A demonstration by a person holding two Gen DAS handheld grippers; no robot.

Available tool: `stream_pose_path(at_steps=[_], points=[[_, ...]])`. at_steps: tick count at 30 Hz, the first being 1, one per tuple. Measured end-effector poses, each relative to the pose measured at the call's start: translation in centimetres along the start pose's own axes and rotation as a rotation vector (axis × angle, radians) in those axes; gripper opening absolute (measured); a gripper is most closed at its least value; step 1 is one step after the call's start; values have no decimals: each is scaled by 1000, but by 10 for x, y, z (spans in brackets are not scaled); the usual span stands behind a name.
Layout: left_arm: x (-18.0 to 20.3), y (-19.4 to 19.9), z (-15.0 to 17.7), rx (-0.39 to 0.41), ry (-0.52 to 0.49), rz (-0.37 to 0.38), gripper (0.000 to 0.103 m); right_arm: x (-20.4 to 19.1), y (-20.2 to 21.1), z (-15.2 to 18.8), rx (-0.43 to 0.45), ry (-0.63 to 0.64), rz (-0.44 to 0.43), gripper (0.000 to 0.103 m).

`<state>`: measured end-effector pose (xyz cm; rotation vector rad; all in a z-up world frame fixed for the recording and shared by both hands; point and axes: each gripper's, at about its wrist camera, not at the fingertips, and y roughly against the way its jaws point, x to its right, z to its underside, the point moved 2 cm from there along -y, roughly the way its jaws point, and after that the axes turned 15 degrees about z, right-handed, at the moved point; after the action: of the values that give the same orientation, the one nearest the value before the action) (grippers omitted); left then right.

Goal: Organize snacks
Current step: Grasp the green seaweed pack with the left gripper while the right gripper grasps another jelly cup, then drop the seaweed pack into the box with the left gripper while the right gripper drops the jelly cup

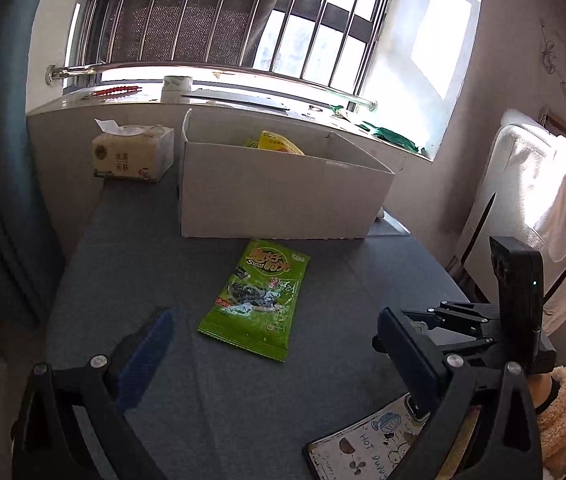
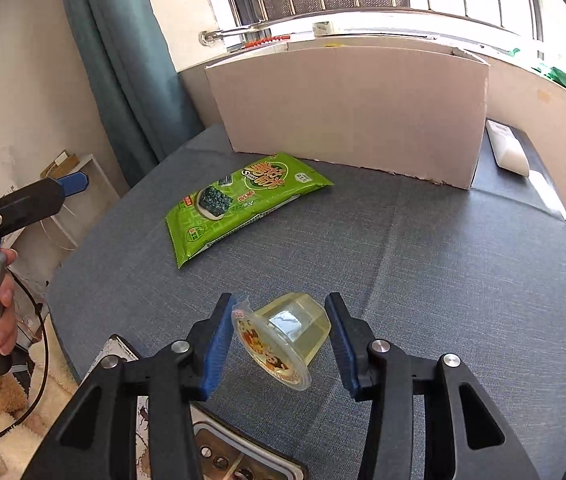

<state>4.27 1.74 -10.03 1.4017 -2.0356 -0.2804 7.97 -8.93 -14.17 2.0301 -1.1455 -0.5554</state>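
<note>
A clear yellow jelly cup [image 2: 283, 332] lies tilted on its side on the grey table [image 2: 443, 260], printed lid toward the left. My right gripper [image 2: 279, 340] is shut on it, one blue pad at the lid rim and the other at the cup's base. A green seaweed snack packet [image 1: 259, 300] [image 2: 239, 204] lies flat in front of the white cardboard box [image 1: 283, 196] [image 2: 347, 112]. My left gripper [image 1: 279, 344] stands open over the table just short of the packet, nothing between its fingers. A yellow packet [image 1: 277, 142] shows inside the box.
A tissue pack [image 1: 133, 156] sits left of the box by the windowsill. A white flat object [image 2: 509, 148] lies right of the box. A phone in a printed case [image 1: 363, 448] rests at the table's near edge. A white-draped chair [image 1: 523, 184] stands to the right.
</note>
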Motion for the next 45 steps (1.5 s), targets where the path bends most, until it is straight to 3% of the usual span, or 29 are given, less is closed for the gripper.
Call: stream_pose_path(at_steps=[6,12,16,19,22,24,28,33,37,41,45], points=[[-1,-36,-5,-88,-90,-2,103,11,32,-2,82,-74,7,50],[-24,-105,-18,-262,-156,-44,103,22,67,2,146,-155,-11,50],[-39,-136,-24,-333,-136,1,103,27,76,6,153,-176,-5,50],[-43,-150,-21,-377,-143,-13,98,32,76,8,151,-205,-14,50],[-37,-143,-21,-361,-176,-4,67,35,74,8,143,-216,-16,50],[-37,-135,-21,-348,-152,9,67,37,73,9,143,-229,-23,50],[-33,-102,-26,-250,-124,30,67,40,72,7,143,-243,-31,50],[-28,-53,-58,-56,-44,101,67,48,74,-13,174,-289,-58,50],[-24,-24,-100,88,-26,134,67,55,77,-50,220,-279,-58,50],[-26,-22,-145,166,24,211,67,63,77,-99,251,-256,-49,50],[-33,-42,-189,187,23,173,67,76,63,-154,264,-272,-45,50]])
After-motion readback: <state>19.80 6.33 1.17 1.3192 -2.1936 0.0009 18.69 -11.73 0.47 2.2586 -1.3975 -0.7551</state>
